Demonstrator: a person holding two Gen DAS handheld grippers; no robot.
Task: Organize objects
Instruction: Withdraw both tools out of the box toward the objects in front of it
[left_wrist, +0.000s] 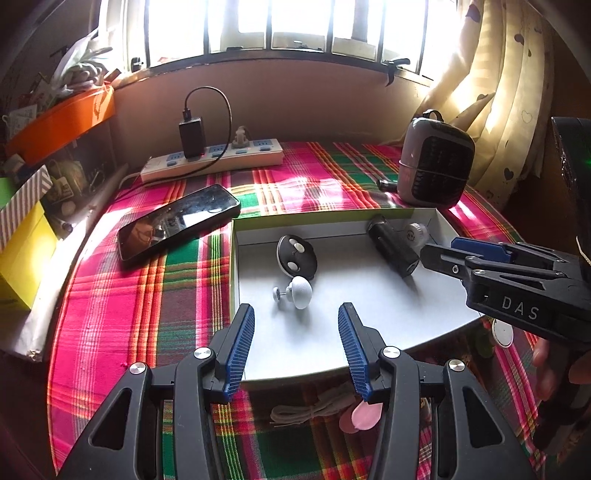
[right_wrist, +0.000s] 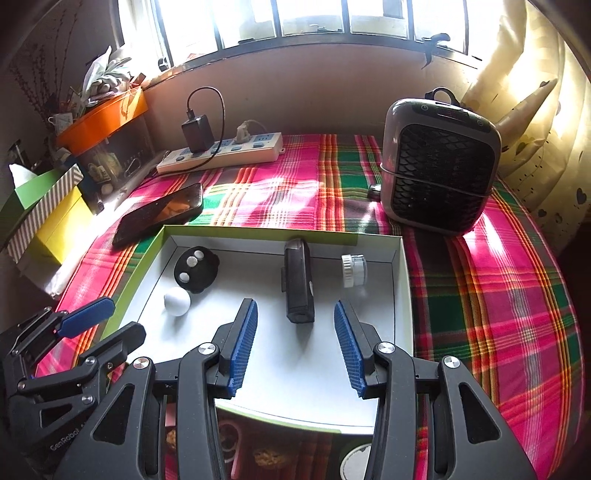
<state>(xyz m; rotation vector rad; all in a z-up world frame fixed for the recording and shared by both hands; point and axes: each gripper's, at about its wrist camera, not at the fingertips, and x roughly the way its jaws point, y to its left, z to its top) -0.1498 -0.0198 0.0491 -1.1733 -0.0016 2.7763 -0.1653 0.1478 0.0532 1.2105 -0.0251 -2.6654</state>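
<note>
Bench (right_wrist: 498, 295) draped in a pink, green and orange plaid cloth, sunlit from the barred window behind. On it, toward the near edge, a shallow white box with green outer walls (right_wrist: 404, 295), open on top. Behind and to the right, a grey heater with a black grille (right_wrist: 439, 166), upright, apart from the box. At the back left, a white power strip (right_wrist: 221, 153) with a black charger plugged in. Just beyond the box's far left corner, a dark smartphone (left_wrist: 177, 221), screen up, angled.

Inside the box: a long black device (right_wrist: 297, 284) lying flat near the middle-right; a round black disc with white buttons (right_wrist: 195, 269) near the far left corner; a white knob with a small metal stem (left_wrist: 299, 291) just in front of the disc; a small clear jar with a white ribbed cap (right_wrist: 352, 269) on its side by the far right wall.

Left gripper (left_wrist: 295, 343) hovering over the near left part of the box, blue pads apart, nothing between them. Right gripper (right_wrist: 295, 343) over the near middle, jaws likewise spread and empty, the black device lying just ahead of the gap.
</note>
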